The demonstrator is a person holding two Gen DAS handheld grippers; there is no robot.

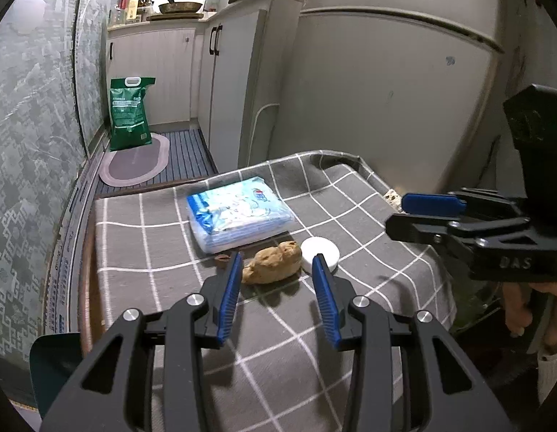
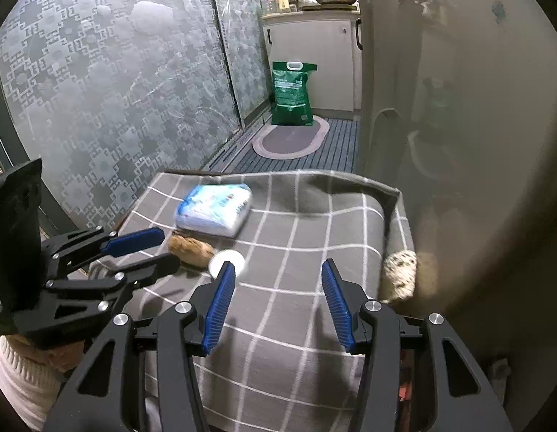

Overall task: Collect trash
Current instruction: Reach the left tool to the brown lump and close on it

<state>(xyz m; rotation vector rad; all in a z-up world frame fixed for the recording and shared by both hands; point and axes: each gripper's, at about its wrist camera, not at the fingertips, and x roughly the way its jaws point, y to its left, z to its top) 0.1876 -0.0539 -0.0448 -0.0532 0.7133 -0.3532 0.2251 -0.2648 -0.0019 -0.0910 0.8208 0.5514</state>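
A brown crumpled lump of trash (image 1: 273, 260) lies on the grey checked tablecloth (image 1: 152, 252), in front of a blue-white tissue pack (image 1: 239, 212) and beside a white round lid (image 1: 320, 253). A small brown scrap (image 1: 222, 260) lies left of the lump. My left gripper (image 1: 276, 270) is open, its fingers on either side of the lump, just short of it. My right gripper (image 2: 275, 280) is open and empty over the cloth; it shows at the right in the left wrist view (image 1: 393, 212). The lump (image 2: 190, 248), lid (image 2: 226, 262) and pack (image 2: 213, 208) show in the right view.
A speckled crumpled ball (image 2: 399, 275) sits at the table's right edge against the fridge (image 1: 386, 90). Patterned glass doors (image 2: 116, 90) run along the left. A green bag (image 1: 130, 111) and an oval mat (image 1: 134, 162) are on the kitchen floor beyond.
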